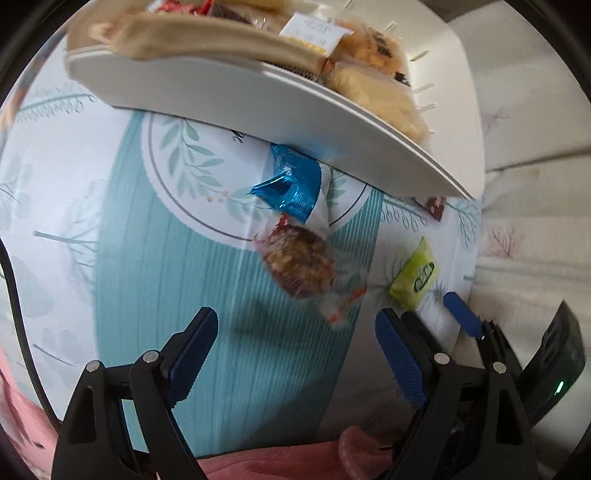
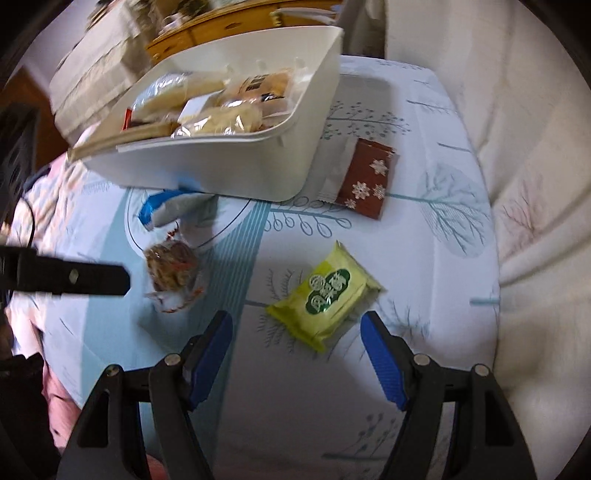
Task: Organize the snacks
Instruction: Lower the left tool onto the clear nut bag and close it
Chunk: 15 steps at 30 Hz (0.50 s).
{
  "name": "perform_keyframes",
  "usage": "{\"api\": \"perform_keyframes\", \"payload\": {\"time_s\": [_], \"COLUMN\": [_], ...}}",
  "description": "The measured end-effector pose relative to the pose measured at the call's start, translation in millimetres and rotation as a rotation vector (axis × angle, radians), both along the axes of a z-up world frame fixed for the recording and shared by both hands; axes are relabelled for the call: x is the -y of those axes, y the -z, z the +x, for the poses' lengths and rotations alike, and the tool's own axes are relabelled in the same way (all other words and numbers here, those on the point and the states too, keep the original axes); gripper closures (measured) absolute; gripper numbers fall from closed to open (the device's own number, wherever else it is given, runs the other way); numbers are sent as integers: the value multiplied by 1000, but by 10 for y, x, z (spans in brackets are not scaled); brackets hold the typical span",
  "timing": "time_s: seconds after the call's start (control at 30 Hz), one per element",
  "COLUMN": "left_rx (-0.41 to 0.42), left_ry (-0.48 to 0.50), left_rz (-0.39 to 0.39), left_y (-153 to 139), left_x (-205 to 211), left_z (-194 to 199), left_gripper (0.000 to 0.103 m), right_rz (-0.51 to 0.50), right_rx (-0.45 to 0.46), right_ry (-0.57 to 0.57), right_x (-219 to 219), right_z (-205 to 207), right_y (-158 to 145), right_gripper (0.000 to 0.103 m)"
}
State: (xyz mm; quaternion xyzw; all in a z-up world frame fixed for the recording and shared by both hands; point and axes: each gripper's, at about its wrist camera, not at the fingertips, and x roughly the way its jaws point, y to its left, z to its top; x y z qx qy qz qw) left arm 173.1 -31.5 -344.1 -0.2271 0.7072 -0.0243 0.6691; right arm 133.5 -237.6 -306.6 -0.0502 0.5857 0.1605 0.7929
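A white bin [image 2: 236,162] holding several wrapped snacks stands on the patterned table; it also shows in the left wrist view [image 1: 266,99]. In front of it lie a blue-and-white packet [image 1: 295,184] [image 2: 170,206], a clear-wrapped brown snack [image 1: 299,262] [image 2: 171,266], a yellow-green packet [image 2: 325,295] [image 1: 415,275] and a brown snowflake packet [image 2: 365,181] [image 1: 434,206]. My left gripper [image 1: 295,339] is open, just short of the brown snack. My right gripper [image 2: 297,343] is open, just short of the yellow-green packet.
The table's right edge [image 2: 495,258] meets a cream quilted cover [image 2: 535,184]. A wooden dresser [image 2: 229,22] stands behind the bin. Pink cloth [image 1: 258,465] lies at the near edge. The left gripper's finger [image 2: 88,280] reaches in beside the brown snack.
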Motion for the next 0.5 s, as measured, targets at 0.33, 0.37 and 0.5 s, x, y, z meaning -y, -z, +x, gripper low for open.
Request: {"api": "perform_keyframes", "payload": {"time_s": [0.33,0.37,0.5], "left_rx": [-91,-96,-115], "left_ry": [-46,-47,-57], "left_rz": [66,70,81], "left_y": [286,304,373], "left_x": [108,120,195], "left_z": [218,224,238], "left_gripper": [18,20,35], "right_rz": [-30,-30,-23], "right_rx": [76,82,94], "right_ry": [-178,-184,-199], "right_x": [-169,-175,-179], "right_z": [28,27,31], "right_y": [147,146,143], "right_gripper": [30,30,30]}}
